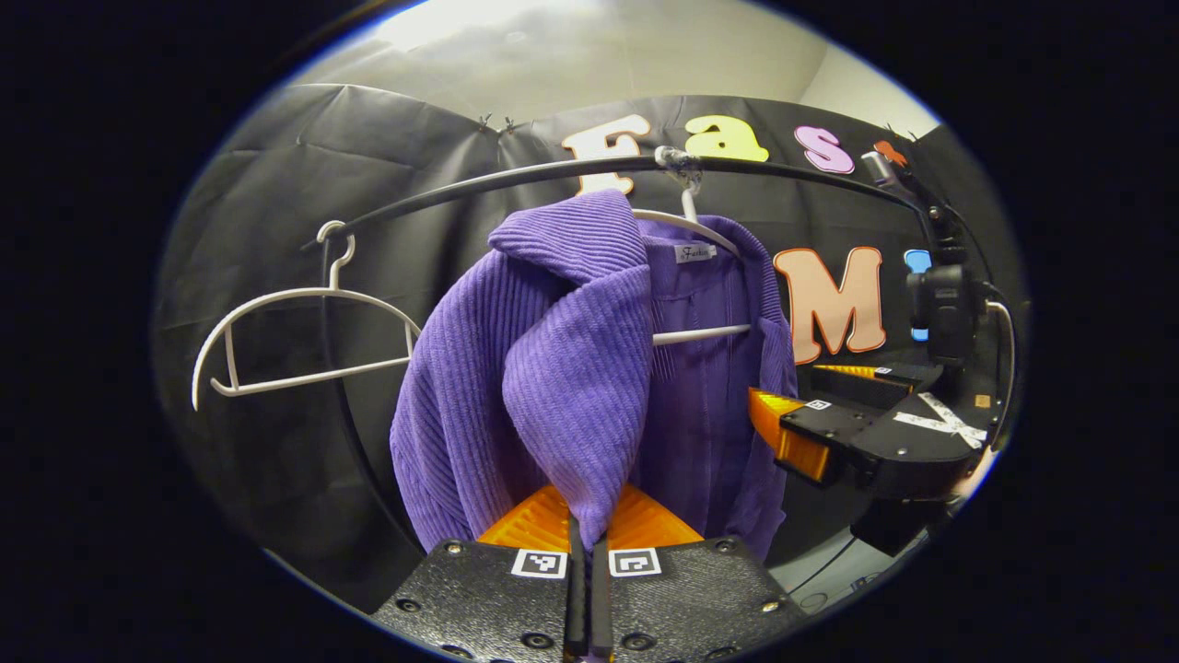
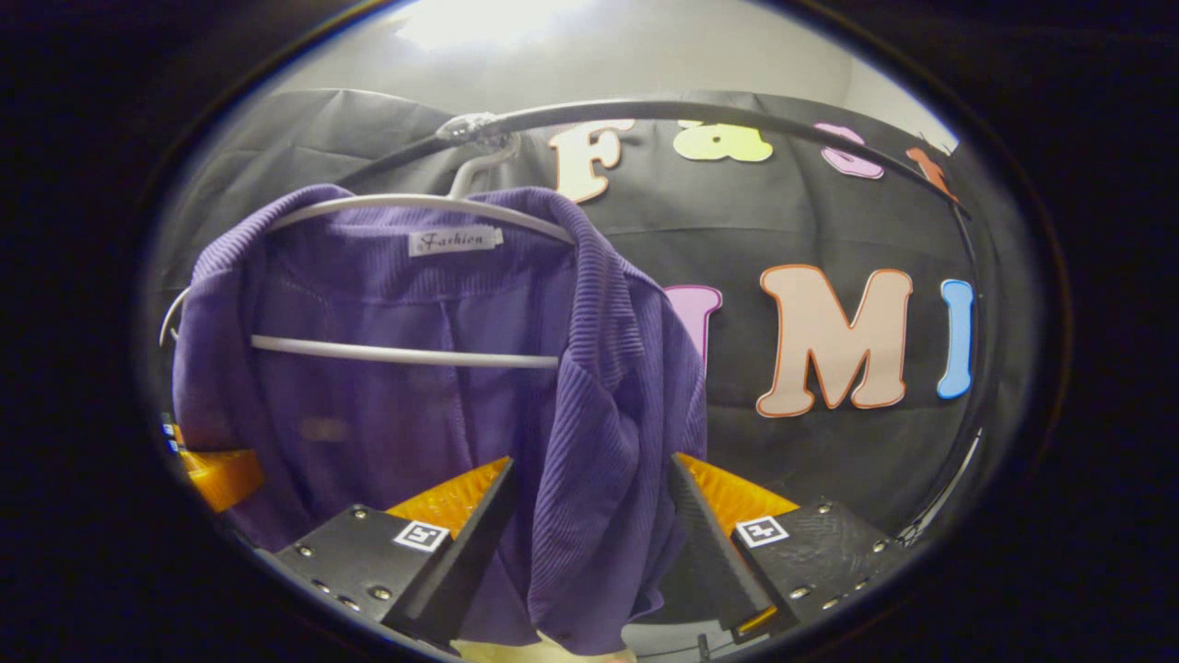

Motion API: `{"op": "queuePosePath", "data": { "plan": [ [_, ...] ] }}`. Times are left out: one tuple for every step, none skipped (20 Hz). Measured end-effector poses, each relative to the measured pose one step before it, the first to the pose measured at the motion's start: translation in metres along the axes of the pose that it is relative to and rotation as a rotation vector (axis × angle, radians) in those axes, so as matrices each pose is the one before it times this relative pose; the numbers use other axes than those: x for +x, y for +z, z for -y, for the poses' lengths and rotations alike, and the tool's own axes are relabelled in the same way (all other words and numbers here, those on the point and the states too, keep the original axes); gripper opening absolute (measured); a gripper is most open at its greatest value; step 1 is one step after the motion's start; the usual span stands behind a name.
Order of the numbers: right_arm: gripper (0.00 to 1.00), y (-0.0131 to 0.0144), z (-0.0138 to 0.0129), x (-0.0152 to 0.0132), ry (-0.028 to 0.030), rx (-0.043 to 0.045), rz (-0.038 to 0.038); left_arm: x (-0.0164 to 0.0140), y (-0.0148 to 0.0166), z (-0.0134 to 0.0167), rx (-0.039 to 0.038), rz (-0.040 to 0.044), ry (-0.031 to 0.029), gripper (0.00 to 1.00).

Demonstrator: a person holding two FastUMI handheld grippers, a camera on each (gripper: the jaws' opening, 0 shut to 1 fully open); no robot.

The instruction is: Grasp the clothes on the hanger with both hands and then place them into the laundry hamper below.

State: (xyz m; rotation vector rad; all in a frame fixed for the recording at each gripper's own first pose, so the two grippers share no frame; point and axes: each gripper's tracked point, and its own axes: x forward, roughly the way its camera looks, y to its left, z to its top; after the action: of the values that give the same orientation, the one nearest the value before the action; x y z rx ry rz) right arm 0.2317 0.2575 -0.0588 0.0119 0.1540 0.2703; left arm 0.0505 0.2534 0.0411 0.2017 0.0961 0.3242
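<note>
Purple ribbed fabric is pinched between the closed fingers of the left gripper (image 1: 587, 539) at the bottom centre of the left gripper view: a front panel of the purple cardigan (image 1: 589, 368). The right gripper (image 2: 589, 516), bottom centre of its own view, stands wide, its fingers either side of the other front edge without pressing it. The cardigan hangs mid-frame on a white hanger (image 2: 405, 354) hooked over the black rail (image 1: 516, 180); an empty hanger (image 1: 304, 341) sits at left. Pulling down one-sided could snag the collar or swing the hanger.
</note>
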Motion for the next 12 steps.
{"op": "queuePosePath", "data": {
  "plan": [
    [0.96, -0.00406, 0.00004, 0.00407, -0.00849, -0.00103, -0.00887, 0.00007, 0.00086, -0.00158, 0.00234, 0.00154, 0.00295, 0.0],
    [0.97, -0.00351, -0.0002, 0.00404, -0.0022, -0.00024, -0.01088, 0.00038, 0.00047, -0.00108, 0.00265, 0.00281, 0.00076, 0.02],
    [0.97, -0.00489, -0.00202, 0.00375, 0.0005, -0.00056, -0.01308, -0.00005, -0.00024, -0.00031, 0.00265, 0.00127, 0.00218, 0.0],
    [0.97, -0.00448, -0.00146, 0.00318, 0.00308, -0.00111, -0.0151, 0.00048, 0.00034, -0.00092, 0.0029, 0.00006, 0.00217, 0.0],
    [0.94, -0.00515, -0.00047, 0.00183, -0.00111, -0.00366, -0.01349, 0.00027, -0.00027, -0.00028, 0.0028, 0.00165, 0.00308, 0.0],
    [0.91, -0.00218, 0.00055, 0.0018, 0.00275, -0.00315, -0.00873, -0.00019, 0.00008, -0.00013, 0.00121, 0.00123, 0.00239, 0.0],
    [0.87, -0.00142, -0.00006, 0.0011, 0.00232, 0.00066, -0.00267, 0.0, 0.00019, -0.00057, 0.00024, 0.00093, 0.0033, 0.02],
    [0.87, -0.00065, -0.00008, 0.00017, 0.00067, -0.00436, -0.00293, 0.00058, 0.0007, -0.00053, -0.00091, 0.00146, 0.004, 0.0],
    [0.87, -0.00133, -0.00013, 0.0001, -0.00185, -0.00681, -0.00149, -0.00027, -0.00013, -0.00029, -0.00363, 0.00037, 0.00293, 0.0],
    [0.87, -0.00087, 0.0004, -0.00038, -0.00328, -0.00905, -0.00288, 0.00065, 0.00036, 0.00056, -0.00456, -0.00031, 0.00137, 0.02],
    [0.78, -0.00128, 0.00321, 0.00176, -0.00286, -0.01034, -0.00564, 0.00023, -0.00104, -0.00017, -0.0022, -0.00224, 0.00319, 0.02],
    [0.74, -0.00153, -0.00124, 0.00093, 0.0055, -0.00394, -0.0077, 0.00057, 0.00033, 0.0002, -0.00095, 0.00018, 0.00194, 0.02]
  ]
}}
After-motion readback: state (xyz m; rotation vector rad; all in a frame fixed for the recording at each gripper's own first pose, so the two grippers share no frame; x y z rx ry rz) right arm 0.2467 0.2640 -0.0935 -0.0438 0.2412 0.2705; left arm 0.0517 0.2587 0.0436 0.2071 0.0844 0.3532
